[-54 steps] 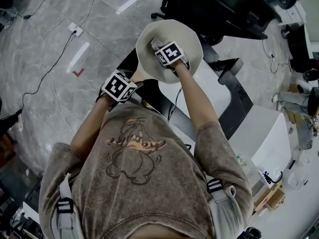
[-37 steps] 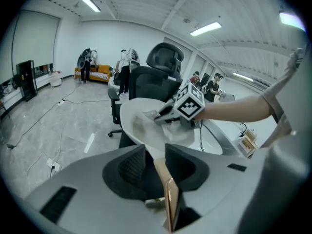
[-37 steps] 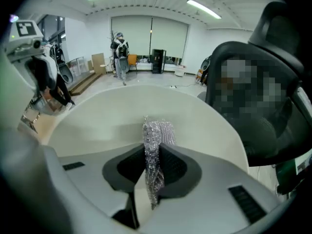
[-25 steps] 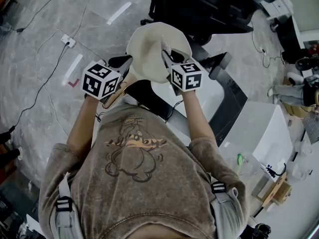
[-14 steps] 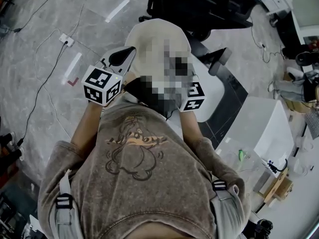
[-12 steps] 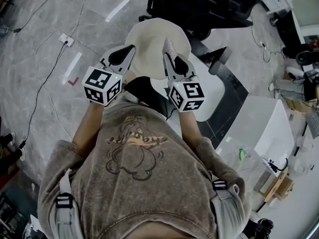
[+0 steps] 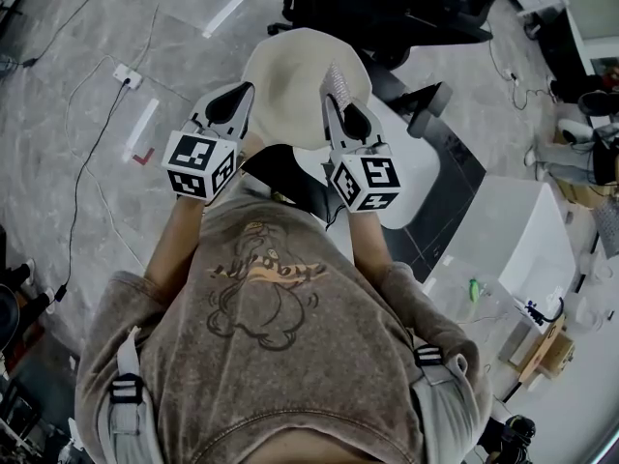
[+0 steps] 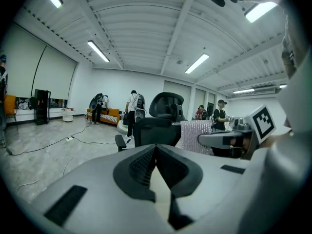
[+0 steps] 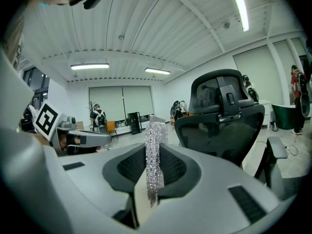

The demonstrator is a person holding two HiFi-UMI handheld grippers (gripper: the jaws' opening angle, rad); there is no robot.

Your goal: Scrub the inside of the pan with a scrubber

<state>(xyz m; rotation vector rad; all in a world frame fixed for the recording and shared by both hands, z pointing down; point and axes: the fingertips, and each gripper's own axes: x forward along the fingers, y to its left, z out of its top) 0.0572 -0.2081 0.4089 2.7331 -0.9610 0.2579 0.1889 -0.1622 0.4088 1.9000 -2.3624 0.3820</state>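
Right tool (image 7: 334, 102) is clamped on the steel-mesh scrubber (image 7: 336, 80), pinched low so most of the pad sticks out past the tips, which I'd guess keeps the jaws off the pan. The pad is edge-on with its long axis along the tool, free end pointing far over the right rim of the pan (image 7: 285, 75), not pressed on it. Pan sits between both tools, left of the white worktop (image 7: 411, 162), open side up; left tool (image 8: 156, 150) has its jaws fully together just beside the left rim, probably steadying, and I can't tell if it pinches the handle.
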